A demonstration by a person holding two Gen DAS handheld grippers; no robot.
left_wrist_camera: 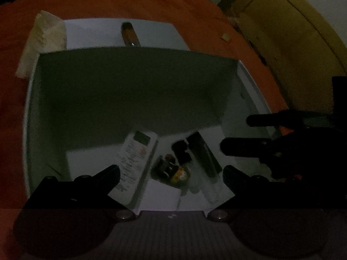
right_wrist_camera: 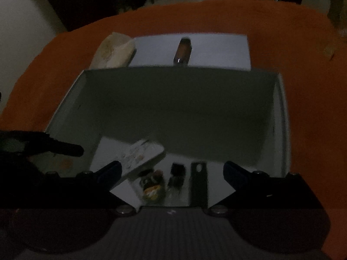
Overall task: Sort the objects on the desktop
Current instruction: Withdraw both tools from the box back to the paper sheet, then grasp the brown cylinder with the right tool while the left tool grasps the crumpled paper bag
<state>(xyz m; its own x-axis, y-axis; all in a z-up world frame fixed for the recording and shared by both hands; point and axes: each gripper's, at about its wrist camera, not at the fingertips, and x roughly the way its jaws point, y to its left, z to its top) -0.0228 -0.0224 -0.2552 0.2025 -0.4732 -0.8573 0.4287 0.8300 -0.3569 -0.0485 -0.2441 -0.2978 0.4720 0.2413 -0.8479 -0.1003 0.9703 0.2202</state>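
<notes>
- While both hand-held grippers hover over the white box (left_wrist_camera: 32, 99), neither holds anything: the left hand-held gripper (left_wrist_camera: 171, 177) has its fingers spread wide, and so does the right hand-held gripper (right_wrist_camera: 171, 173).
- Inside the box, on its floor toward the near wall, lie the sorted things: a white remote control (left_wrist_camera: 135, 160) on the left, a small yellow and dark toy-like item (left_wrist_camera: 173, 171) in the middle, a small black piece (left_wrist_camera: 181, 149) just beyond it, and a long black bar (left_wrist_camera: 203, 156) on the right. The light is too dim to name the small ones with certainty.
- Beyond the box's far wall, a white sheet (right_wrist_camera: 216, 49) lies on the orange surface (right_wrist_camera: 292, 43); a brown oblong object (right_wrist_camera: 183, 51) rests on that sheet near the box wall, and a pale crumpled cloth (right_wrist_camera: 113, 52) sits at the sheet's left edge.
- My judgement: the step in hand falls between a drop into the box and the next pick, since both tools are empty above it.
- The next move probably calls for one tool to rise clear of the far wall, reach over to the brown oblong object, line its fingers across the narrow width, and close.
- A small pale scrap (left_wrist_camera: 226, 36) lies on the surface well apart to the right.
</notes>
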